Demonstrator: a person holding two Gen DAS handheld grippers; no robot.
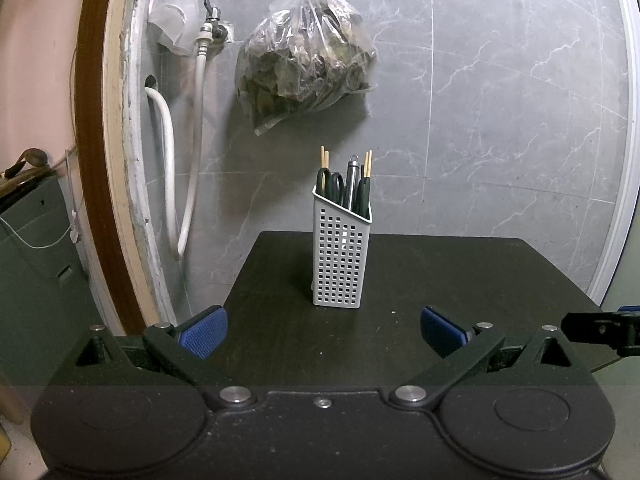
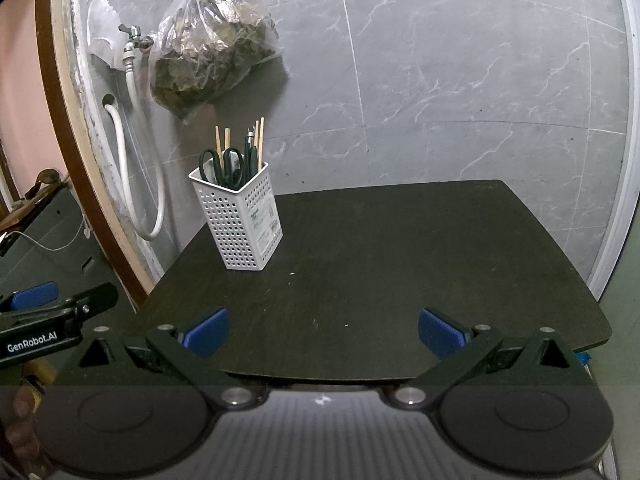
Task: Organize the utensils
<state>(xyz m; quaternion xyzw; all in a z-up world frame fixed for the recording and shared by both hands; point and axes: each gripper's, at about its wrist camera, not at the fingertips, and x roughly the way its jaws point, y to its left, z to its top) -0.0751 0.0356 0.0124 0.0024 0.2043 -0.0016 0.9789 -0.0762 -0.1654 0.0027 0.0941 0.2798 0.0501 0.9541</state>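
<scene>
While both the left gripper [image 1: 324,330] and right gripper [image 2: 324,330] hover with jaws wide and empty, the white perforated holder [image 1: 341,254] stands upright on the dark table [image 1: 460,280], holding scissors [image 2: 224,166], chopsticks [image 2: 261,136] and perhaps a metal-handled tool.

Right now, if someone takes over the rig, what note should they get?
Left gripper: open, empty, low at the table's near edge, facing the caddy.
Right gripper: open, empty, beside it.
Caddy: upright on the table, toward its far left, near the wall. It holds scissors, chopsticks and a metal tool.
Done: no utensils lie loose on the table.
Left: nothing visible; check off-camera.
</scene>
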